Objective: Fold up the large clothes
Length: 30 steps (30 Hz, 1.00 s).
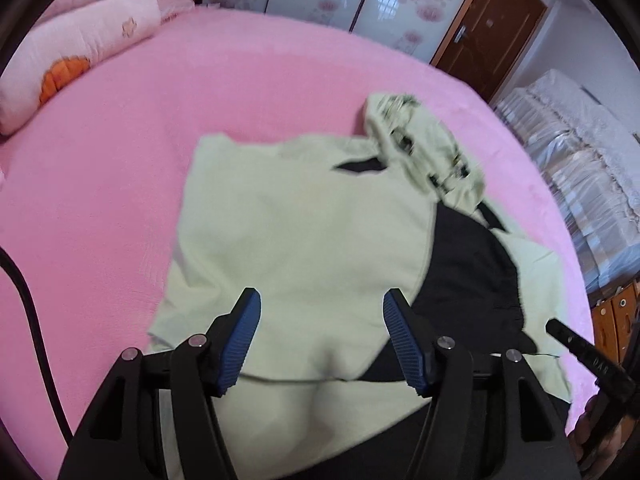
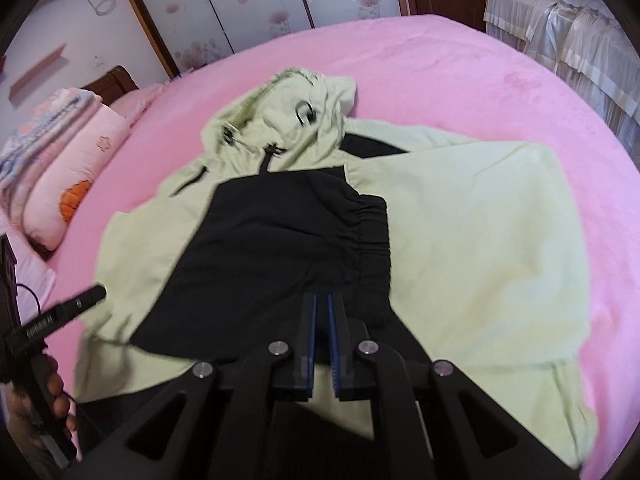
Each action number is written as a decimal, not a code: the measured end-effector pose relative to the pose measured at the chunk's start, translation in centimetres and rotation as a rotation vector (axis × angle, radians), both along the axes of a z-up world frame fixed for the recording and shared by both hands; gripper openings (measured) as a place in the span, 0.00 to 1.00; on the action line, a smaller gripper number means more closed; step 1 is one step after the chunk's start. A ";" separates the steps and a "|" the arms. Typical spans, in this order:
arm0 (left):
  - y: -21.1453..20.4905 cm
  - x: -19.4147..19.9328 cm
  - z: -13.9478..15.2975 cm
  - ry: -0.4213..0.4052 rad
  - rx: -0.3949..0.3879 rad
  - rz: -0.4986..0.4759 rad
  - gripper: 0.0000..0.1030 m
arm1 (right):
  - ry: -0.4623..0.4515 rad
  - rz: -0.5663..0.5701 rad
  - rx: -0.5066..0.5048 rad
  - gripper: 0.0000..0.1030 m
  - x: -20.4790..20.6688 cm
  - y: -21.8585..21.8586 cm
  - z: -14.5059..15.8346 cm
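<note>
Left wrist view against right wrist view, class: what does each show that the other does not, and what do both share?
Only the left wrist view: the left gripper open above the pale green panel.

Only the right wrist view: the right gripper shut, and the black elastic hem.

Both: the green and black hooded jacket on the pink bedspread, and the folded quilt.

We see left gripper (image 1: 320, 336) angled downward, jaws spread apart, nothing between; right gripper (image 2: 322, 334) angled downward, jaws nearly closed, empty.
</note>
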<state>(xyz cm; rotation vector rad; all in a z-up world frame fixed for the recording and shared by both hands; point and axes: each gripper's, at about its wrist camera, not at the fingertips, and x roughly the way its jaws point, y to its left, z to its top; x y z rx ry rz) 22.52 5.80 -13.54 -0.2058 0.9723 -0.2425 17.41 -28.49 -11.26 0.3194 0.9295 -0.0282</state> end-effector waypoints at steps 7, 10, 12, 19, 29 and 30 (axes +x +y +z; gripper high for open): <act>-0.6 -7.3 8.8 -0.108 0.162 -0.008 0.61 | -0.092 -0.008 -0.039 0.08 -9.3 0.0 6.4; -0.1 -11.6 11.8 -0.156 0.208 0.002 0.61 | -0.144 -0.012 -0.057 0.24 -13.6 0.0 8.8; 0.4 -14.6 13.1 -0.170 0.203 0.006 0.61 | -0.181 -0.013 -0.086 0.36 -16.3 0.2 10.1; 3.0 -23.6 12.7 -0.160 0.216 0.020 0.61 | -0.264 -0.007 -0.150 0.47 -24.7 0.6 11.5; 9.0 -29.5 1.9 0.042 0.226 0.037 0.61 | -0.179 -0.025 -0.232 0.55 -31.0 -2.4 5.2; 9.6 -29.6 0.7 0.058 0.220 0.039 0.61 | -0.163 -0.026 -0.240 0.55 -31.2 -2.8 4.5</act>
